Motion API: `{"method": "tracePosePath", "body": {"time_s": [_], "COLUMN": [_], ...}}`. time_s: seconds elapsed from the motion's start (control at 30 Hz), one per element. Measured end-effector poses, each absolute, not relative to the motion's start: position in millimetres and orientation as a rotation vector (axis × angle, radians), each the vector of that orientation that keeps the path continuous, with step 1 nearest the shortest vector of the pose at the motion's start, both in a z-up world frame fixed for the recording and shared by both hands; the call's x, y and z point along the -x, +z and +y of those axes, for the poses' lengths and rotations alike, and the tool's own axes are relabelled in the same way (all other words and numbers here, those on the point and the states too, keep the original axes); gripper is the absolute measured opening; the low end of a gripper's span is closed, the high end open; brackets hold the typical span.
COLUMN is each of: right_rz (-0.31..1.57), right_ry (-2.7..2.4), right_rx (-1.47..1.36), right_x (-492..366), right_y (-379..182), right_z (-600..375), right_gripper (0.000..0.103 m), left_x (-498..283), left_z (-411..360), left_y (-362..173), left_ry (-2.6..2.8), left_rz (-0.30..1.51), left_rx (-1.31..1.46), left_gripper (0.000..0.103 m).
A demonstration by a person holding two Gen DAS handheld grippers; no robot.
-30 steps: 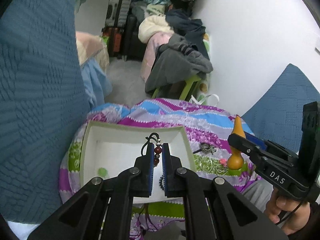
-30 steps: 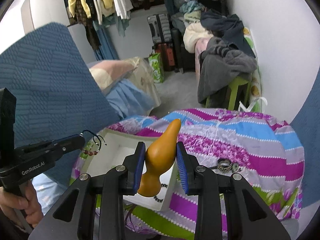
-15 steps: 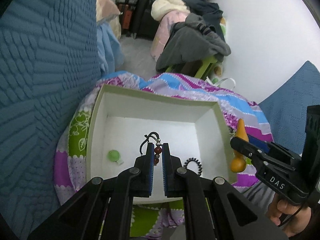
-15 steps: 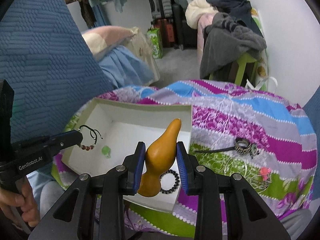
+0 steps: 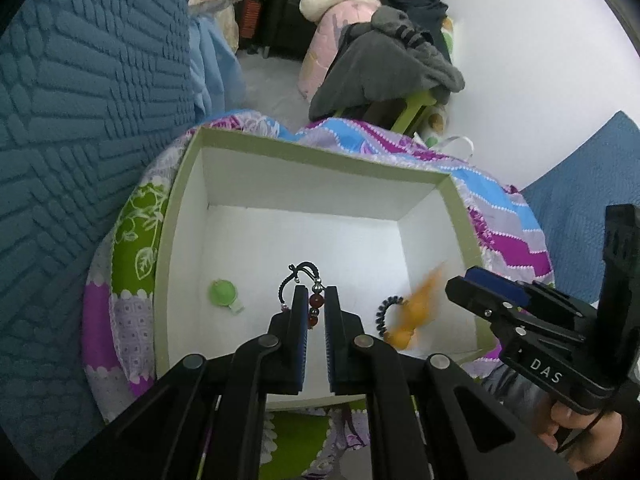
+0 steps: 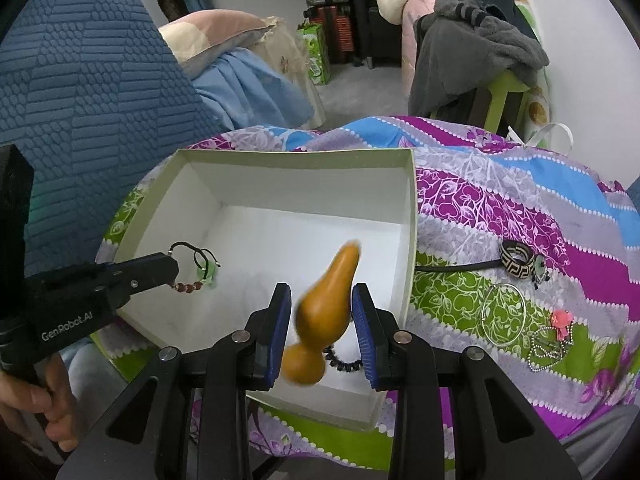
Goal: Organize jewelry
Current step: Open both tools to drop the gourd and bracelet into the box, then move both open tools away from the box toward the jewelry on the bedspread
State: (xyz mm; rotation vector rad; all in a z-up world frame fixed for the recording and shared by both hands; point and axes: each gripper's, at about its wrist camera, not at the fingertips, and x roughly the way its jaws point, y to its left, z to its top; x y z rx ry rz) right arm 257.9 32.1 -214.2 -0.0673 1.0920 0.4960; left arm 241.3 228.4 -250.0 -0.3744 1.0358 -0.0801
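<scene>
A white open box (image 5: 320, 148) (image 6: 296, 154) lies on a bright patterned quilt (image 6: 520, 200). My left gripper (image 5: 314, 300) (image 6: 174, 268) hangs over the box floor, shut on a red-bead bracelet (image 5: 316, 308) (image 6: 188, 286) with a black cord. My right gripper (image 6: 322, 312) (image 5: 460, 284) is over the box's right side. An orange gourd charm (image 6: 324, 308) (image 5: 416, 308) shows between its jaws, blurred and loose, with a gap at the left pad; seen from the left wrist, it is just past the fingertips. A green pendant (image 5: 222, 293) and a black bead bracelet (image 5: 386, 312) lie in the box.
On the quilt right of the box lie a patterned band on a black cord (image 6: 516, 264), a silver bangle (image 6: 504, 314) and a pink charm on a ball chain (image 6: 560, 320). A blue cushion (image 6: 80, 100) rises at left. Clothes are piled on a green stool (image 6: 472, 52) behind.
Both grippers have come down toward the box, which now fills more of each view. The gourd, firmly pinched before, now looks smaller and blurred between the right jaws.
</scene>
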Motion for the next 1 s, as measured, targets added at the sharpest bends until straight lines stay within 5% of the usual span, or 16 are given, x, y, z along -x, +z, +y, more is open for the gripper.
{"method": "tracePosePath", "body": {"time_s": [0.1,0.27,0.4,1.0], "right_rz": [1.078,1.034,0.974,0.691], "right_ry": [0.502,0.519,0.536,0.556], "right_rx": [0.05,0.03,0.016,-0.009], "right_x": [-258,-256,-252,-216], "right_y": [-206,-183,-154,-42], "right_z": [28,21,12,-53], "right_gripper": [0.04,0.041,0.045,0.055], "left_x": [-238,-233,-223,-176], "left_z": [227,222,212,149], "left_y": [-236,-209,-179,-56], "left_ry": [-0.076,-0.062,-0.032,0.02], "left_rz": [1.019,0.991,0.928,0.712], "left_rx": [0.378,0.375,0.33,0.208], "left_gripper": [0.008,0.012,0.066,0.067]}}
